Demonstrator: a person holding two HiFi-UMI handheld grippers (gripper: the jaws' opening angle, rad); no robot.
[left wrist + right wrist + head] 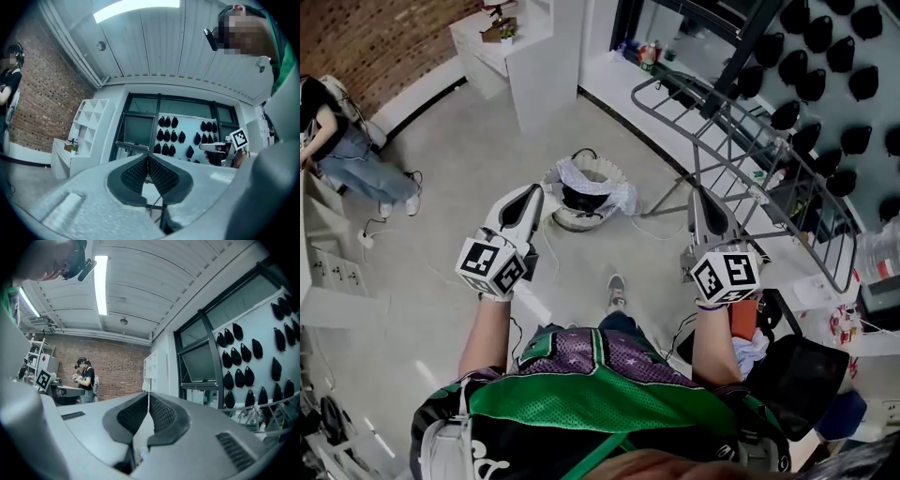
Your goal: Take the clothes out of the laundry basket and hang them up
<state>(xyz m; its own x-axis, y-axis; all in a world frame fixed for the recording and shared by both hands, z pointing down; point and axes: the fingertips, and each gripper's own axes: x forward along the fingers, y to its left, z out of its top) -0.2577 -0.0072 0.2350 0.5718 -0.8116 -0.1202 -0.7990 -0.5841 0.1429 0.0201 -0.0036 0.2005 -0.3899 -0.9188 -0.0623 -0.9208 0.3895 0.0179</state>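
Short of laundry basket [570,221] | left hand-held gripper [532,192], right hand-held gripper [701,193] pressed together, empty | clothes [617,194] could be missed if jaws not spread.

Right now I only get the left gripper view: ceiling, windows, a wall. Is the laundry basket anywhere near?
Observer: Yes. The head view shows the laundry basket on the floor, just ahead of the person.
Operator: Are there clothes in it?
Observer: A white garment drapes over its rim, and a dark item lies inside.
Operator: Does the right gripper hold anything?
Observer: No. In its own view the right gripper is shut, with nothing between the jaws.
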